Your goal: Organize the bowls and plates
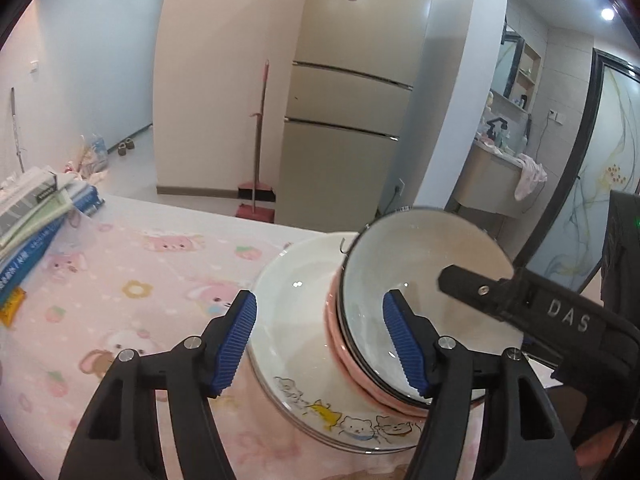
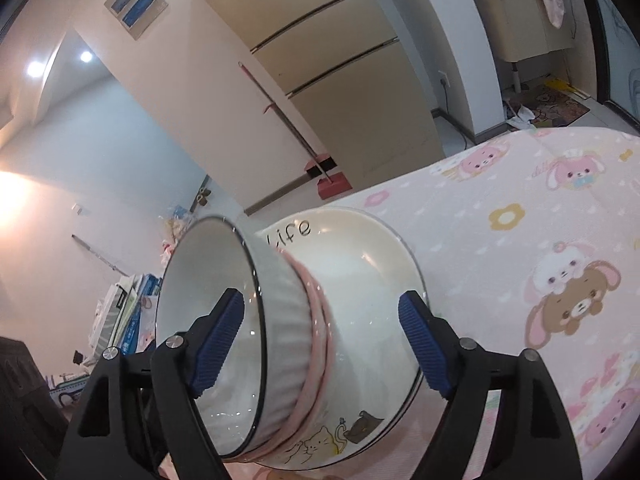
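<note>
Stack: a white ribbed bowl with a dark rim (image 2: 224, 340) nests on pink bowls (image 2: 318, 320) in a white cartoon-printed plate (image 1: 296, 320) (on the pink cartoon tablecloth (image 1: 120, 300)).
Left gripper (image 1: 320, 336): fingers apart, straddling the stack.
Right gripper (image 2: 320, 340): fingers apart; one pad inside the white bowl.

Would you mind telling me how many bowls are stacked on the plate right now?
3 at least: a white black-rimmed bowl on top, nested in two pink bowls whose rims alone show, all on the cartoon plate. More may be hidden.
</note>
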A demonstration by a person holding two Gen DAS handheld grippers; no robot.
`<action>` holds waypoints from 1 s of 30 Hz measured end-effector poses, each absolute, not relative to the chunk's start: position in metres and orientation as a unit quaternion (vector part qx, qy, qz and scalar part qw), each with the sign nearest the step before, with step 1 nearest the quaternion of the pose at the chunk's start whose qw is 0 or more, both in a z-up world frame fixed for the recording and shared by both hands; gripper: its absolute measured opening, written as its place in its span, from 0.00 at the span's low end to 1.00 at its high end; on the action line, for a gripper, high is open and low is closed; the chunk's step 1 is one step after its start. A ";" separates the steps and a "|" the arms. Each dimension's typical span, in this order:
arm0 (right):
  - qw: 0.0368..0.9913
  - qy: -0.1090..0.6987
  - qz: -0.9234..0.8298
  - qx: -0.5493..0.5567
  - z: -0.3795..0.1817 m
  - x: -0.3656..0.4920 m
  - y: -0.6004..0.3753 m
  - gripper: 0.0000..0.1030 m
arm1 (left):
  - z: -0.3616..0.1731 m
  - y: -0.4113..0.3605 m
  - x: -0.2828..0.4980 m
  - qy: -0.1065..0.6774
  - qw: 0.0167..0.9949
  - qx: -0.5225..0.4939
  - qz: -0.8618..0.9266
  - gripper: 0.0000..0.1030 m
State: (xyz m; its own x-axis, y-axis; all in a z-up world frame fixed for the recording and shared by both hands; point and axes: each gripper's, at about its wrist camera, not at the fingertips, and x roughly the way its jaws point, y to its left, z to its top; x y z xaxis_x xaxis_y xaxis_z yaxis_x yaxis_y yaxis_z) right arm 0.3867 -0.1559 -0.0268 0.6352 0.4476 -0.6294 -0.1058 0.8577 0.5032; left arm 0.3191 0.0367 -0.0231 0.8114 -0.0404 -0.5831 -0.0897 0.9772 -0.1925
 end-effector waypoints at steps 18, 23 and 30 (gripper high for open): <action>0.933 0.284 0.187 0.120 0.053 0.315 -0.164 0.87 | 0.071 0.003 0.203 0.172 0.985 -0.015 -0.026 0.85; 0.958 0.206 0.187 0.072 0.082 0.272 -0.176 1.00 | 0.090 -0.002 0.163 0.144 0.989 -0.020 -0.005 0.86; 0.973 0.130 0.189 0.015 0.099 0.205 -0.187 1.00 | 0.109 -0.007 0.097 0.062 0.998 -0.025 -0.010 1.00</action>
State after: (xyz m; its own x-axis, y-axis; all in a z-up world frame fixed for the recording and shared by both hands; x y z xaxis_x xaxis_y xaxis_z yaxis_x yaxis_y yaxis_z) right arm 0.2051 -0.1869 0.0993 0.8945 0.3725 -0.2472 -0.3650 0.9278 0.0775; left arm 0.0974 -0.0068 0.1088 0.9921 -0.0222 -0.1232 0.0160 0.9986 -0.0506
